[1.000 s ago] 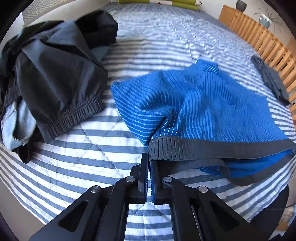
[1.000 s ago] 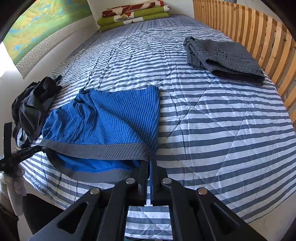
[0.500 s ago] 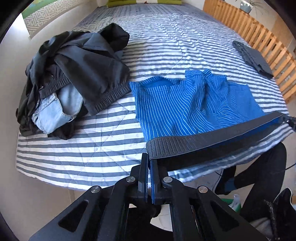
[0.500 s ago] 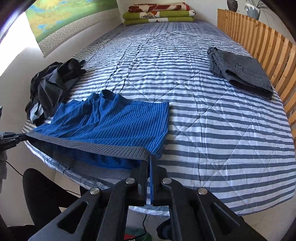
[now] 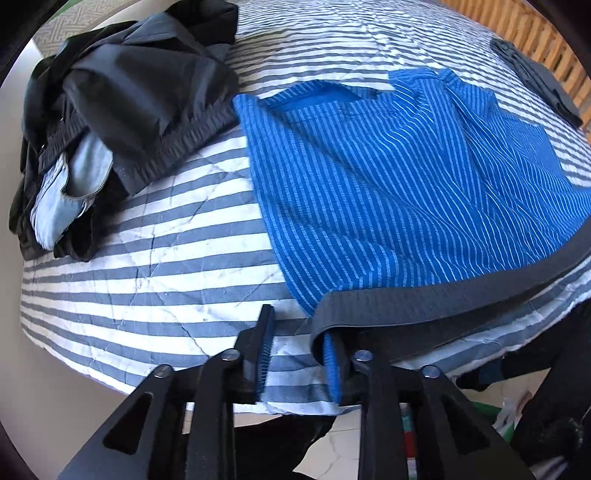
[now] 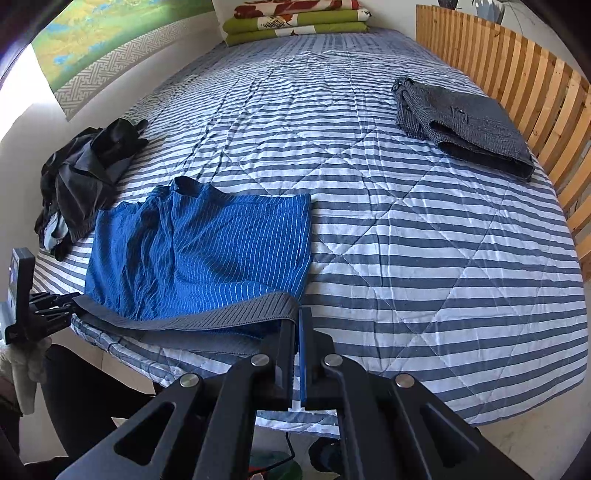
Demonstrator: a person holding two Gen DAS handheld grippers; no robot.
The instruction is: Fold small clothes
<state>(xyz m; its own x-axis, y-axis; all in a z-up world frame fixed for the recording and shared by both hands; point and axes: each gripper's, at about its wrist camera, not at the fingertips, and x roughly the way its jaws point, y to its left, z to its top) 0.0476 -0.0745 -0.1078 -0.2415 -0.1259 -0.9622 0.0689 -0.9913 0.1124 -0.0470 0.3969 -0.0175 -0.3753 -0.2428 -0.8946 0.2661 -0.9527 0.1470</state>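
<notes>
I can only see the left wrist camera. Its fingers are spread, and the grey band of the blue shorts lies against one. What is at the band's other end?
Observer: The right gripper sits at that end of the waistband. Its fingers are nearly together, and I cannot tell if they pinch it.
Operator: What's at the bed's far end?
Observer: A stack of folded green blankets.
Operator: And the dark thing by the wooden slats?
Observer: A grey garment, folded into a neat rectangle.
</notes>
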